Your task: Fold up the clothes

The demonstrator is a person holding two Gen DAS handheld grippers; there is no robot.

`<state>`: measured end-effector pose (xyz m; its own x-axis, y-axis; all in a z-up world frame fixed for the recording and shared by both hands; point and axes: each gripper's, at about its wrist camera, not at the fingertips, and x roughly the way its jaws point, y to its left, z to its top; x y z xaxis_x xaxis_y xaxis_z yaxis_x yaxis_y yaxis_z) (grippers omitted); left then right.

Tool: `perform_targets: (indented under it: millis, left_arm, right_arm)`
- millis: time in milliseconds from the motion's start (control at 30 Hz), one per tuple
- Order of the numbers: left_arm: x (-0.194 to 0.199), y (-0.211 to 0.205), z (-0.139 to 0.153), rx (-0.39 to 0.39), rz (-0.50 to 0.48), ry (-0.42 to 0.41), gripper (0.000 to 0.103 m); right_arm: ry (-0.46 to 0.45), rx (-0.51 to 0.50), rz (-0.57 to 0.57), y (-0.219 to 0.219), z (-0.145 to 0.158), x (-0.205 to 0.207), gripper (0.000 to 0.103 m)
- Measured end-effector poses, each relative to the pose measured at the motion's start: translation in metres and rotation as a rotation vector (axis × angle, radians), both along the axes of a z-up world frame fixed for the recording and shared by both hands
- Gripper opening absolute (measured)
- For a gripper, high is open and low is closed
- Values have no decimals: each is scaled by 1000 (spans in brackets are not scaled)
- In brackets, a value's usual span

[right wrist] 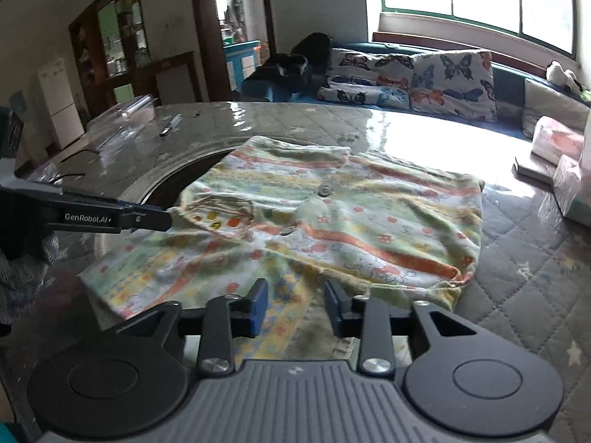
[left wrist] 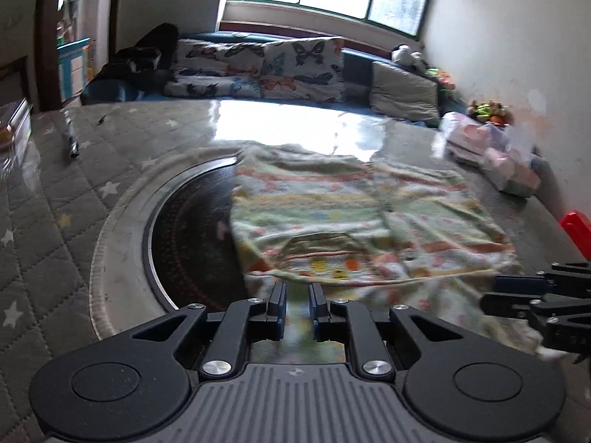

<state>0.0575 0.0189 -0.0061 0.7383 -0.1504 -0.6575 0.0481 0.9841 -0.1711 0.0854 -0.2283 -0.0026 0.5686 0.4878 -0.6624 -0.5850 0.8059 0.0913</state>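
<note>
A small pastel shirt (left wrist: 351,221) with green, orange and yellow stripes and buttons lies partly folded on the table; it also shows in the right wrist view (right wrist: 332,214). My left gripper (left wrist: 297,295) is at the shirt's near edge, its jaws a narrow gap apart with cloth between them. In the right wrist view the left gripper (right wrist: 162,217) reaches in from the left, its tip touching the shirt's collar edge. My right gripper (right wrist: 295,295) is open above the shirt's near hem, and it shows at the right edge of the left wrist view (left wrist: 491,291).
The table has a grey quilted star cover under clear plastic (right wrist: 517,258) and a round black inset (left wrist: 192,229) partly under the shirt. Pink packages (left wrist: 491,151) sit far right, a red object (left wrist: 576,225) at the right edge, a pen (right wrist: 170,125) and clear box (right wrist: 122,118) far left. A sofa with butterfly cushions (right wrist: 424,77) is behind.
</note>
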Motion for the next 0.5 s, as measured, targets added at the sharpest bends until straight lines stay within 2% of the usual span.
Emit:
perform_targets:
  millis: [133, 267, 500]
  left_arm:
    - [-15, -26, 9, 10, -99, -17, 15]
    - [-27, -53, 2, 49, -191, 6, 15]
    - [-42, -68, -7, 140, -230, 8, 15]
  right_arm:
    - [1, -30, 42, 2, 0, -12, 37]
    - [13, -56, 54, -3, -5, -21, 37]
    - [14, -73, 59, -16, -7, -36, 37]
